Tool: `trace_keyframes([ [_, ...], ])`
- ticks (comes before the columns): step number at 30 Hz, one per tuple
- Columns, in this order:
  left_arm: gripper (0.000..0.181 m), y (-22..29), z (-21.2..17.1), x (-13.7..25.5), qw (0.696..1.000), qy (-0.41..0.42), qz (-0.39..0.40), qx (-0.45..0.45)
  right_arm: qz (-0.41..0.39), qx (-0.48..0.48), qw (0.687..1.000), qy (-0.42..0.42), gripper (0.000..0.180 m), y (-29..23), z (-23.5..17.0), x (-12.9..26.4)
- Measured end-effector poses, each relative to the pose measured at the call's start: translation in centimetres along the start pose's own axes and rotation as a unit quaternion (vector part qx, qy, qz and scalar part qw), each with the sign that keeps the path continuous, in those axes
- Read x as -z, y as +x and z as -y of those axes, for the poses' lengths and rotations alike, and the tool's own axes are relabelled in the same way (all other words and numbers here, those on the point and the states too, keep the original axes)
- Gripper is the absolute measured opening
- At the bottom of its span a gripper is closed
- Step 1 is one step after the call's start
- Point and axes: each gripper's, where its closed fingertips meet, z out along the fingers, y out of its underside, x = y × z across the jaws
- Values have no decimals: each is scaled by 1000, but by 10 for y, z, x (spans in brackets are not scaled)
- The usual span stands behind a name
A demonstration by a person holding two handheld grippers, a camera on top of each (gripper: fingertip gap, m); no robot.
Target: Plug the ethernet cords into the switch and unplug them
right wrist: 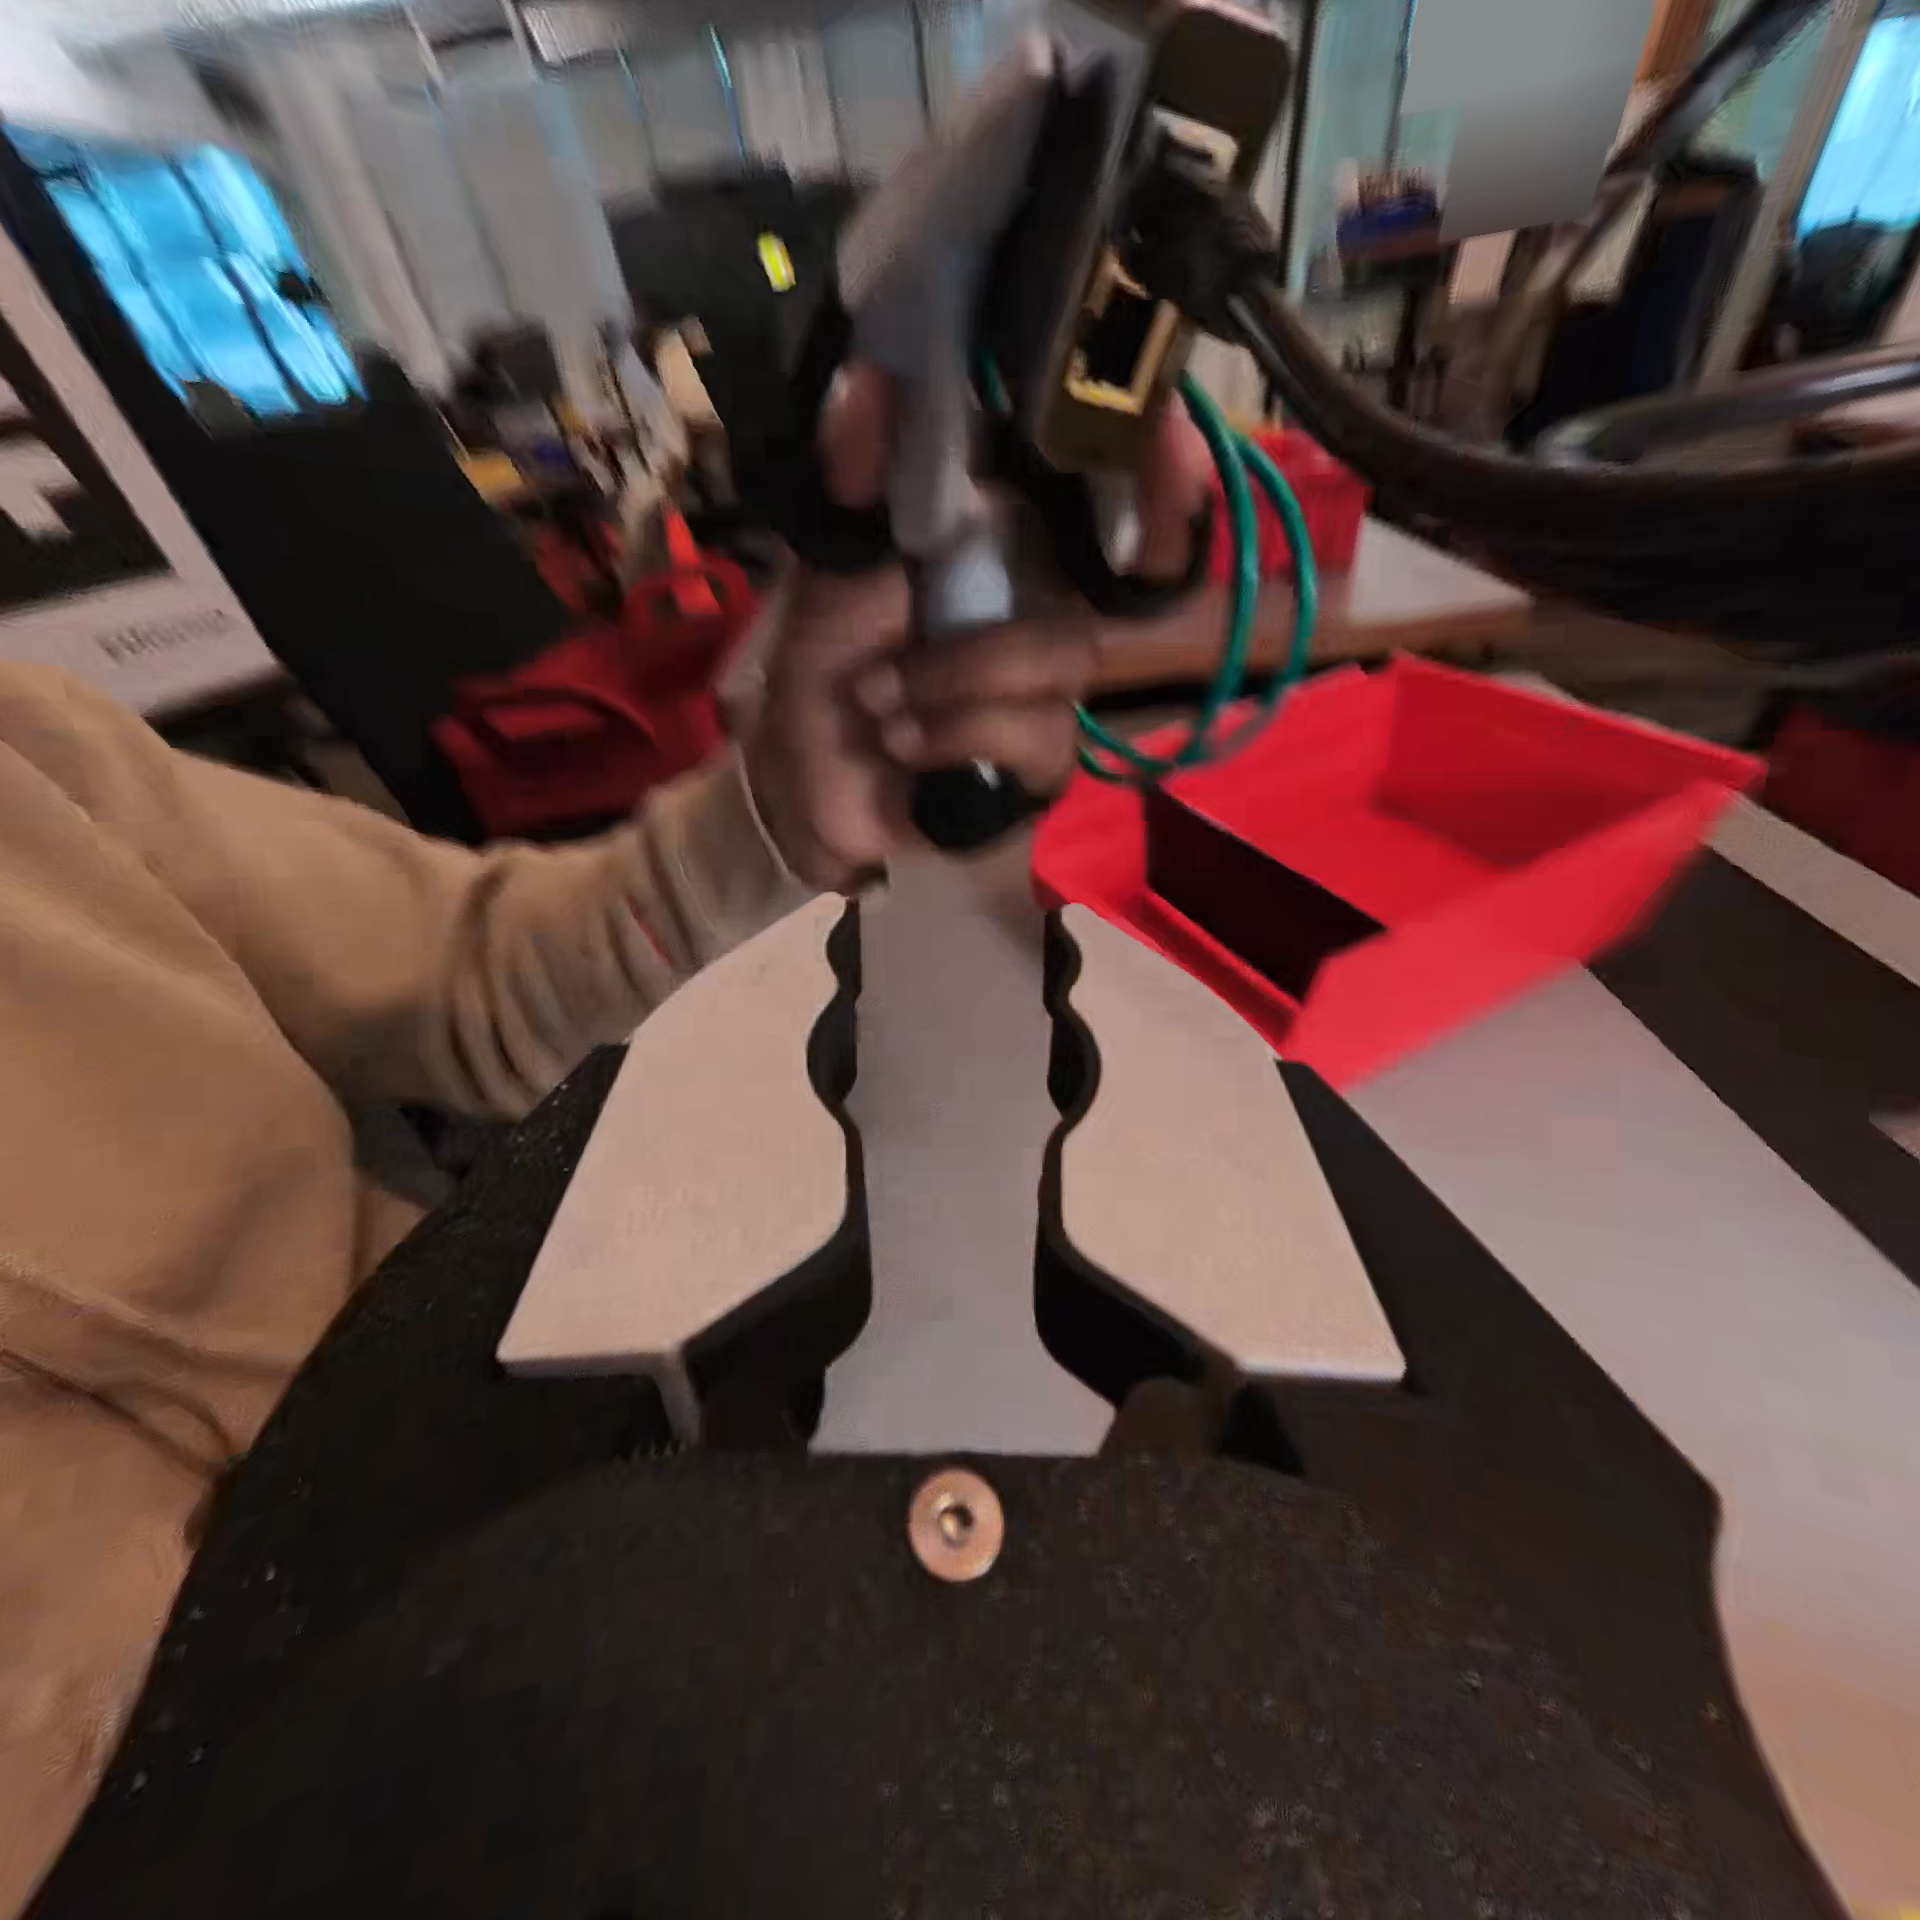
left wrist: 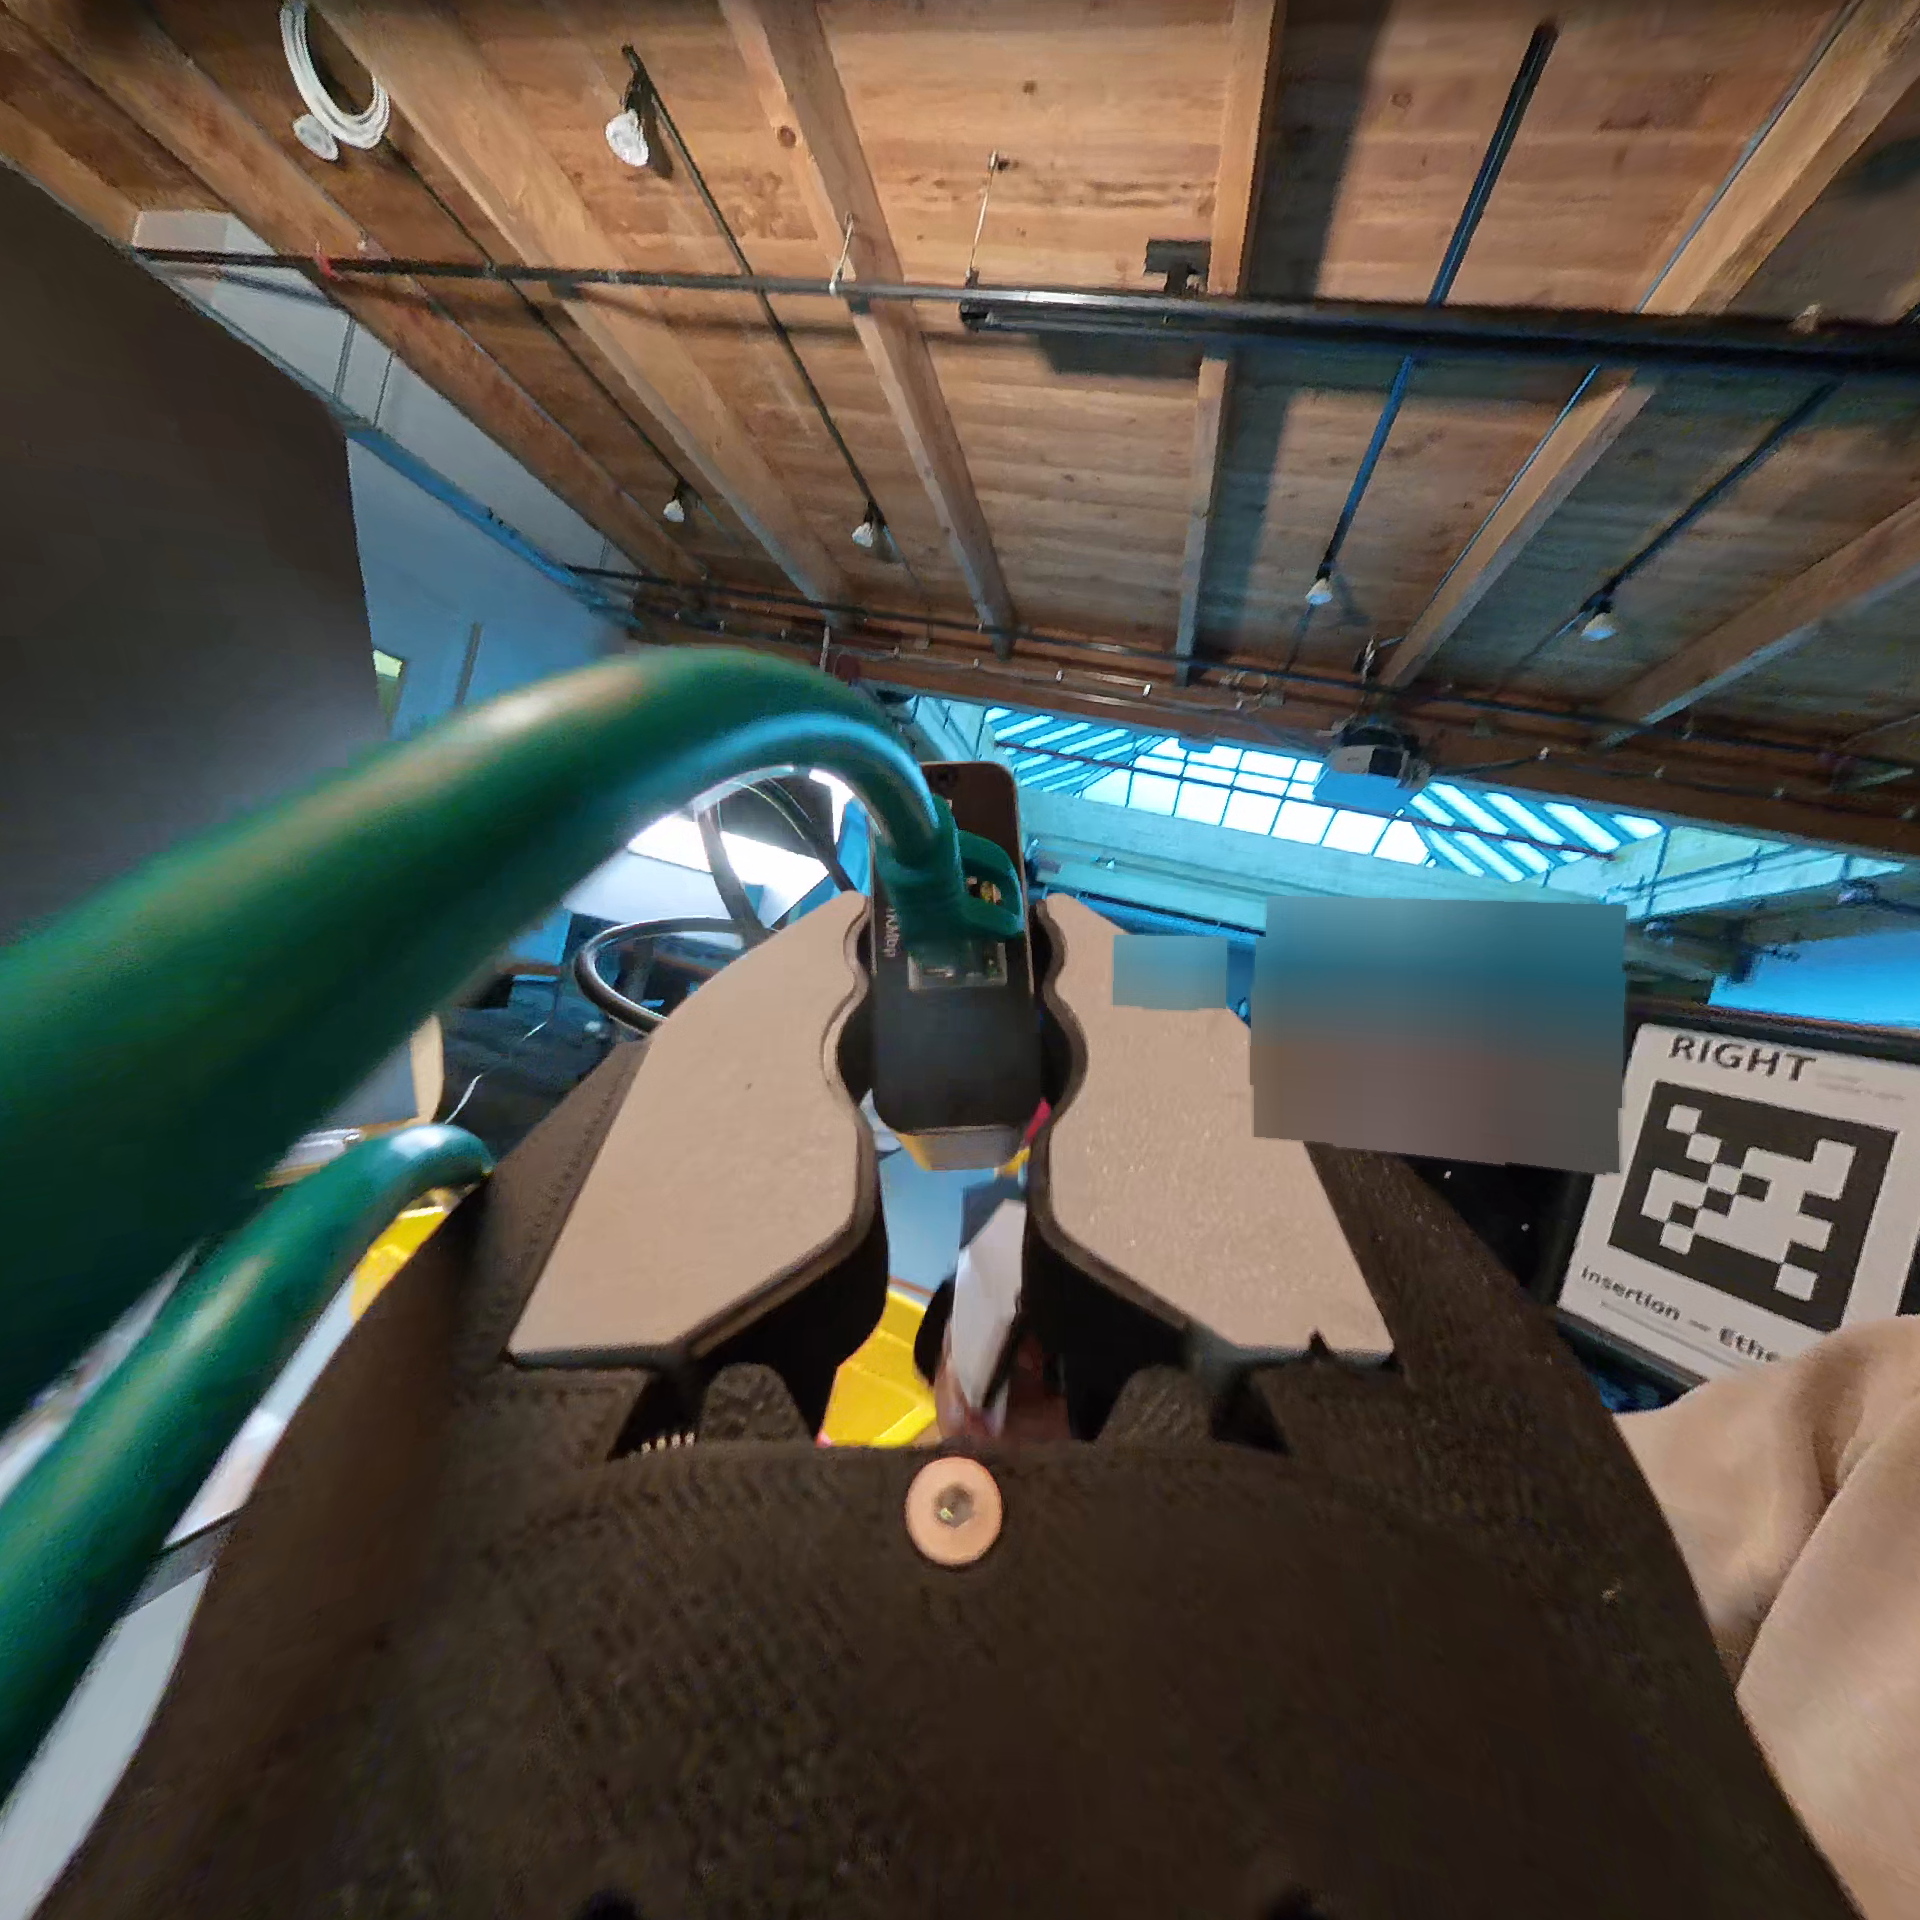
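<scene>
My left gripper (left wrist: pixel 954 920) is shut on the small dark switch (left wrist: pixel 956 1049) and holds it up, pointing toward the ceiling. A green ethernet cord (left wrist: pixel 436 831) is plugged into the switch's face by its green plug (left wrist: pixel 935 894) and loops back to the left. In the right wrist view the same switch (right wrist: pixel 1127 301) shows raised in the other gripper, with an empty yellow-rimmed port (right wrist: pixel 1117 358), a black cord (right wrist: pixel 1455 468) plugged in above it and the green cord (right wrist: pixel 1257 582) hanging behind. My right gripper (right wrist: pixel 951 914) is open and empty, low over the table.
A red bin (right wrist: pixel 1455 862) stands on the grey table (right wrist: pixel 1558 1247) just right of my right gripper. A person's hand (right wrist: pixel 894 717) and beige sleeve (right wrist: pixel 364 914) hold the other gripper. A white marker board (left wrist: pixel 1756 1195) stands at the right. Yellow bin (left wrist: pixel 883 1382) lies below. Left tips to right tips: about 12 centimeters.
</scene>
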Motion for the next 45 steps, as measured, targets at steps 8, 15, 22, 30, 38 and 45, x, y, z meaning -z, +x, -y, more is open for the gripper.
trace_keyframes([
  [8, 26, 28, -30, -17, 998, 21, -58, 24, 5, -53, 972, 229, 29, 4, 78, 16],
  [15, 26, 39, -56, -26, 997, -18, -77, 8, 2, -17, 979, 203, 16, -1, 73, 40],
  [22, 27, 41, -72, -28, 992, -89, -82, -23, -13, 12, 985, 172, 16, -1, 73, 52],
  [30, 26, 50, -83, -28, 986, -124, -100, -50, -1, 46, 989, 142, 17, -9, 68, 57],
  [38, 26, 55, -91, -29, 984, -137, -100, -63, 3, 65, 987, 144, 16, -14, 69, 58],
  [45, 26, 59, -90, -31, 984, -130, -98, -66, -2, 82, 987, 135, 17, -16, 71, 61],
])
